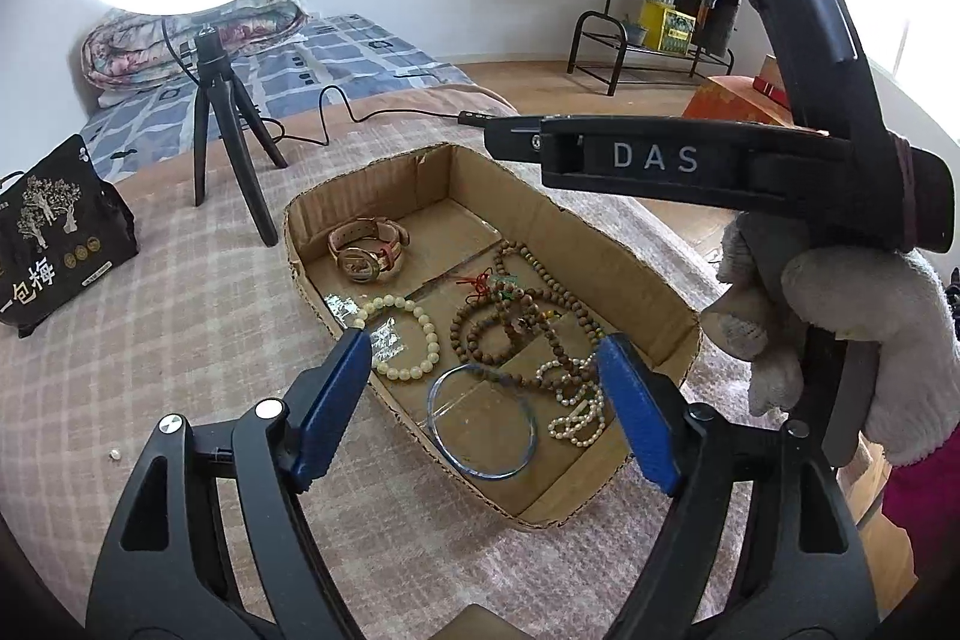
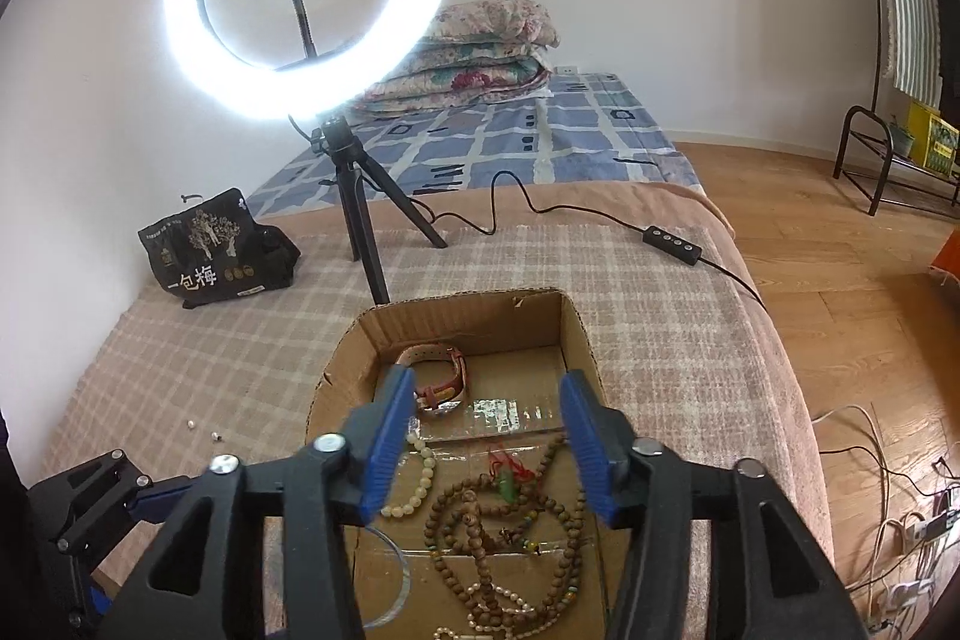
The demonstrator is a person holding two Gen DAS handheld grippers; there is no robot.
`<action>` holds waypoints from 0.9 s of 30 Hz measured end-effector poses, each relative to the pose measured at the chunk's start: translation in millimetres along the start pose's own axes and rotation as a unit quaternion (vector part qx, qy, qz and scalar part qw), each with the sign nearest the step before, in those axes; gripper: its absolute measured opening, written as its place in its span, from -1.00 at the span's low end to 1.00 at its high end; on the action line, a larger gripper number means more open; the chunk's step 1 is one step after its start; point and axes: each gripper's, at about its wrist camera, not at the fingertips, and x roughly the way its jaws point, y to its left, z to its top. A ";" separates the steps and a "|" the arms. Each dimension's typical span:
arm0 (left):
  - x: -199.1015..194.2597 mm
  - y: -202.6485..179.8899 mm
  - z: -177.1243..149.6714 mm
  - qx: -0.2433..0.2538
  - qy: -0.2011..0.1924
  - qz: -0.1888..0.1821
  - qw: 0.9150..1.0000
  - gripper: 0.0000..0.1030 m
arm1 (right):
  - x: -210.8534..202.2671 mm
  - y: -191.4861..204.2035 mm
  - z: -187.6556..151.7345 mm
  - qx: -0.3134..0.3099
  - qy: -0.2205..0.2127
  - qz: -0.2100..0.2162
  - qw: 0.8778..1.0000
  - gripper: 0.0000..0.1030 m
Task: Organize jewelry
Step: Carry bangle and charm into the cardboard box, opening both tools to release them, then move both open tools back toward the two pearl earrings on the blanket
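Note:
An open cardboard box (image 1: pixel 624 244) lies on the plaid blanket and holds the jewelry. Inside it are a pink-strapped watch (image 1: pixel 366 250), a cream bead bracelet (image 1: pixel 402 340), a tangle of brown wooden beads (image 1: pixel 516 322), a clear blue bangle (image 1: pixel 483 421) and a pearl strand (image 1: pixel 576 412). My left gripper (image 1: pixel 480 346) hovers open over the box's near end with nothing between its blue pads. My right gripper (image 2: pixel 486 379) is also open and empty, above the wooden beads (image 2: pixel 510 532) and the watch (image 2: pixel 441 382). A white-gloved hand (image 1: pixel 840 316) holds the right tool.
A lit ring light on a black tripod (image 2: pixel 360 220) stands just behind the box, and its cable and controller (image 2: pixel 672 241) trail right. A black snack bag (image 2: pixel 216 250) sits at the left. Tiny loose beads (image 2: pixel 204 430) lie on the blanket. The bed edge drops to wooden floor on the right.

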 end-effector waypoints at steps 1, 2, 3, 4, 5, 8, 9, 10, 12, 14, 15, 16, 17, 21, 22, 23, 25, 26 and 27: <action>-0.6 0.0 -0.4 0.001 0.000 0.000 1.000 0.56 | -1.7 -0.4 0.4 0.001 -0.005 -0.005 1.000 0.59; -0.6 0.1 -0.4 0.002 0.001 0.001 1.000 0.56 | -4.1 -0.5 0.8 0.003 -0.010 -0.010 1.000 0.62; -0.9 0.1 -0.5 0.002 0.001 0.002 1.000 0.56 | -5.5 -0.6 1.0 0.004 -0.011 -0.013 1.000 0.66; -1.7 0.3 -0.6 0.002 0.001 0.003 1.000 0.56 | -6.5 -0.5 1.4 0.005 -0.011 -0.015 1.000 0.71; -2.5 1.0 -0.6 0.001 0.001 0.003 1.000 0.57 | -7.1 0.1 1.9 0.005 -0.010 -0.019 1.000 0.74; -5.4 3.1 -0.5 -0.002 0.000 0.004 1.000 0.57 | -10.2 4.8 2.0 -0.004 -0.011 -0.032 0.999 0.88; -6.7 3.4 -0.6 -0.002 -0.001 0.004 1.000 0.57 | -11.4 6.8 1.9 -0.007 -0.012 -0.036 0.999 0.93; -8.3 3.8 -0.8 -0.001 -0.002 0.005 1.000 0.57 | -12.6 8.8 1.8 -0.010 -0.013 -0.039 0.999 0.98; -12.1 3.8 -1.3 0.001 -0.004 0.007 1.000 0.57 | -15.7 12.9 2.0 -0.014 -0.015 -0.044 0.999 0.99; -15.5 4.6 -2.4 0.002 -0.006 0.008 1.000 0.57 | -17.9 15.6 3.2 -0.016 -0.015 -0.048 0.999 0.99; -17.7 5.5 -3.1 0.002 -0.007 0.009 1.000 0.57 | -18.8 16.5 3.7 -0.015 -0.015 -0.050 0.999 0.99; -19.7 6.7 -3.8 0.002 -0.008 0.010 1.000 0.57 | -19.4 17.4 4.0 -0.014 -0.014 -0.052 0.998 0.99; -21.8 7.4 -4.7 0.002 -0.009 0.011 1.000 0.57 | -20.3 18.2 4.5 -0.013 -0.014 -0.055 0.998 0.99; -30.5 11.5 -9.1 0.005 -0.011 0.017 1.000 0.57 | -23.0 23.4 3.6 -0.014 -0.010 -0.062 0.998 0.99; -33.1 13.5 -10.4 0.004 -0.012 0.019 1.000 0.57 | -24.2 25.3 3.0 -0.016 -0.010 -0.064 0.998 0.99; -35.5 15.4 -11.3 0.004 -0.013 0.020 1.000 0.57 | -25.0 26.5 2.4 -0.018 -0.010 -0.066 0.998 0.99; -39.7 20.1 -12.8 0.002 -0.015 0.023 1.000 0.57 | -28.1 30.1 1.4 -0.021 -0.012 -0.075 0.997 0.99; -42.2 22.9 -13.7 -0.001 -0.015 0.024 1.000 0.57 | -29.8 31.8 0.9 -0.023 -0.014 -0.080 0.996 0.99; -44.7 25.7 -14.7 -0.003 -0.016 0.025 1.000 0.57 | -31.3 33.5 0.9 -0.023 -0.015 -0.085 0.996 0.99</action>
